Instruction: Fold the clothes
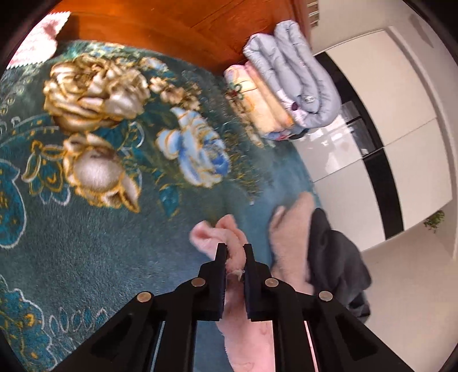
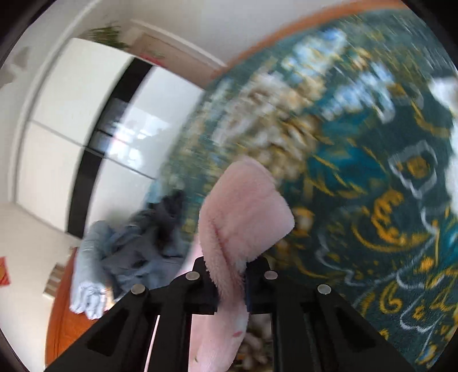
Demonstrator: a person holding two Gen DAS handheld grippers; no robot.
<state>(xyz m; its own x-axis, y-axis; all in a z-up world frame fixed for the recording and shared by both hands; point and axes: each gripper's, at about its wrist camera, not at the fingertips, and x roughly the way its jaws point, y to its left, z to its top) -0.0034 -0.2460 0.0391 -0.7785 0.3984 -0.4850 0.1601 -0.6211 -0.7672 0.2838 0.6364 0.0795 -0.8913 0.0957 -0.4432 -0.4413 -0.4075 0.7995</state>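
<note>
A fluffy pink garment (image 1: 229, 243) is pinched in my left gripper (image 1: 234, 251), whose black jaws press on its bunched edge; more pink cloth hangs below between the arms and spreads to the right. In the right wrist view my right gripper (image 2: 226, 266) is shut on another part of the pink garment (image 2: 243, 206), which folds up over the fingertips and hides them. Both grippers hold the cloth above a dark green bed cover (image 1: 100, 243) with gold and blue flowers. A dark grey garment (image 1: 335, 257) lies at the bed's edge, beside the pink one.
A folded stack of a lilac quilt (image 1: 297, 77) and a cream blanket (image 1: 257, 106) sits at the far edge by the orange wooden headboard (image 1: 171, 23). A white and black wardrobe (image 1: 372, 128) stands beyond the bed. Crumpled grey-blue clothes (image 2: 128, 249) lie at the left.
</note>
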